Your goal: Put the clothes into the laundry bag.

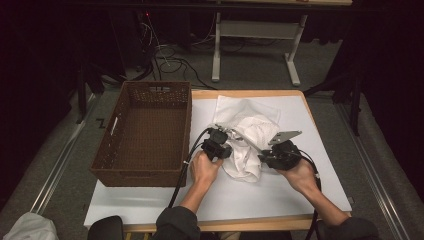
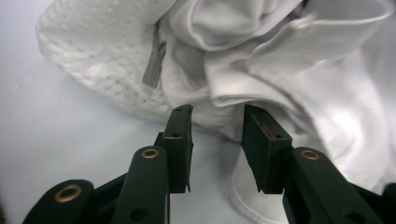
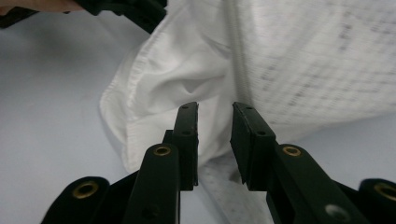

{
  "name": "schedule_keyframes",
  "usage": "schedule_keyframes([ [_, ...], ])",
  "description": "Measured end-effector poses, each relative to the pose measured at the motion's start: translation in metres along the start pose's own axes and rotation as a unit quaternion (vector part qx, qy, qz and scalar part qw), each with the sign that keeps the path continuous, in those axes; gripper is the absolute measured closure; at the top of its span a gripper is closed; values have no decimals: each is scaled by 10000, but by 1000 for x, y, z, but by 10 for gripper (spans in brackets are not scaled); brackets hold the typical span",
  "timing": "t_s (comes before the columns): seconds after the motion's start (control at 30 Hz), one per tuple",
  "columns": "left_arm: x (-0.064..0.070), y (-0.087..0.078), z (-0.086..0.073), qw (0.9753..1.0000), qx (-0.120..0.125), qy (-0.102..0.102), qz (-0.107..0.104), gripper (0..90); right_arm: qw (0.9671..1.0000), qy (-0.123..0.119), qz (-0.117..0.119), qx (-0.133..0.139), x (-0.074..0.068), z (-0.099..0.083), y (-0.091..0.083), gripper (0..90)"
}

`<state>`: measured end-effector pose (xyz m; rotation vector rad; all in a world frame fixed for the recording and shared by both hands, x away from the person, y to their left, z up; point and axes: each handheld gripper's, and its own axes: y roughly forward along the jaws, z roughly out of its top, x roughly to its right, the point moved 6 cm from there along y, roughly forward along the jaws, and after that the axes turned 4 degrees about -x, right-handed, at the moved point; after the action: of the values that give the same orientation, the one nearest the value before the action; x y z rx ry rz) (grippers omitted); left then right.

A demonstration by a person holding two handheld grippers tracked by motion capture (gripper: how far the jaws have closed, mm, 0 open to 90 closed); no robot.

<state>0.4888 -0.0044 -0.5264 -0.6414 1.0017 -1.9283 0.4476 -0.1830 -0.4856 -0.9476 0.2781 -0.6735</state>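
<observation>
The garment (image 1: 246,135) is white cloth, partly smooth, partly a rough mesh weave, with a grey zip pull (image 2: 154,70). The basket (image 1: 145,132) is brown woven plastic. The table (image 1: 280,195) has a matt white top with a wood edge. Both grippers' jaws are matt black plastic with brass rivets.

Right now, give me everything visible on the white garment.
The garment is white fabric, crumpled in a loose heap on the white table, right of the basket. It mixes smooth cloth with a textured mesh-like panel, has stitched hems, and carries a grey zipper pull. The left claw and right claw stand open at its near edge; neither has clamped it.
</observation>
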Motion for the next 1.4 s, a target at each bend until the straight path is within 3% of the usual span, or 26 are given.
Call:
schedule_keyframes([
  [0.13,-7,7,-3,9996,-190,-114,179,624,9997,-148,134,-115,-13,6,14,691],
  [0.27,-11,13,-1,9991,-219,-250,273,594,9993,-230,189,-241,-24,13,30,640],
  [0.43,-18,24,-1,9980,-313,-309,460,547,9981,-396,30,-472,-35,20,51,567],
  [0.5,-19,26,0,9979,-270,-336,489,532,9977,-356,4,-571,-38,22,60,569],
  [0.57,-19,27,2,9980,-197,-356,491,521,9971,-325,-13,-693,-38,21,69,646],
  [0.67,-21,30,5,9978,-182,-404,489,503,9956,-468,59,-809,-36,18,75,888],
  [0.8,-22,32,7,9977,-135,-479,457,504,9961,-451,25,-760,-31,14,69,900],
  [0.93,-21,34,10,9983,-54,-468,342,615,9963,-421,-123,-742,-22,9,60,900],
  [1.13,-20,35,12,9986,-178,-246,444,882,9966,-223,-237,-753,-5,1,52,900],
  [1.27,-18,32,10,9987,-246,-208,394,896,9967,-172,-319,-730,1,-2,48,900],
  [1.4,-12,17,1,9994,-200,-56,282,897,9967,-66,-366,-721,8,-4,47,900],
])
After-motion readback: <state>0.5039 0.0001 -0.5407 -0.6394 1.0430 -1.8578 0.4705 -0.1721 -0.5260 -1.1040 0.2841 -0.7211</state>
